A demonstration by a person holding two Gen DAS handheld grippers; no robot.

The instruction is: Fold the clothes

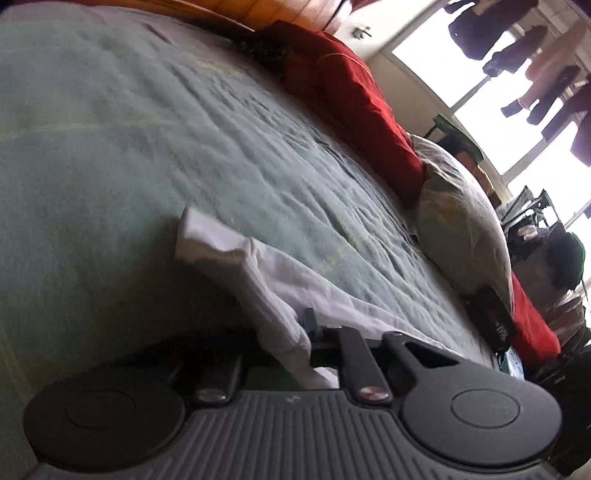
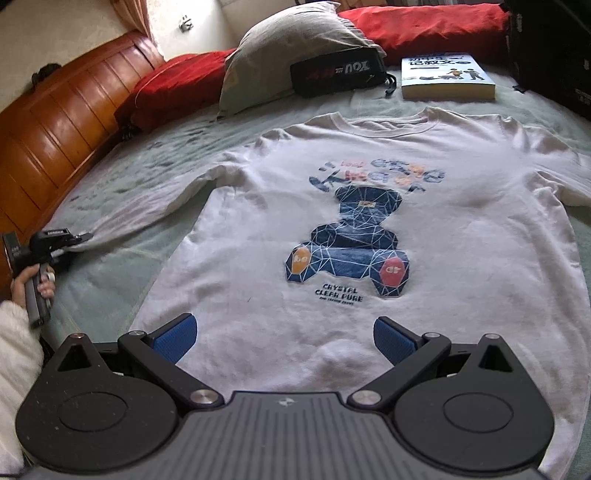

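We see the left gripper (image 2: 83,236) clamped on the cuff of the white sweatshirt's (image 2: 332,229) sleeve (image 1: 266,288), at the bedspread's (image 1: 147,147) open side toward the wooden headboard (image 2: 55,136). Our right gripper (image 2: 284,338) stands wide open over the sweatshirt's hem, holding nothing. Beyond the collar lie a grey pillow (image 2: 291,48), a black pouch (image 2: 336,75), a book (image 2: 447,77) and red cushions (image 2: 424,26).

A home bedroom: a bed (image 2: 122,254) with a green cover, a wooden headboard (image 2: 62,122), red bolsters (image 2: 424,29) and a pillow (image 2: 291,51) along its far edge, a book (image 2: 447,77) lying there, and clothes (image 1: 517,48) hanging at the window (image 1: 436,66).
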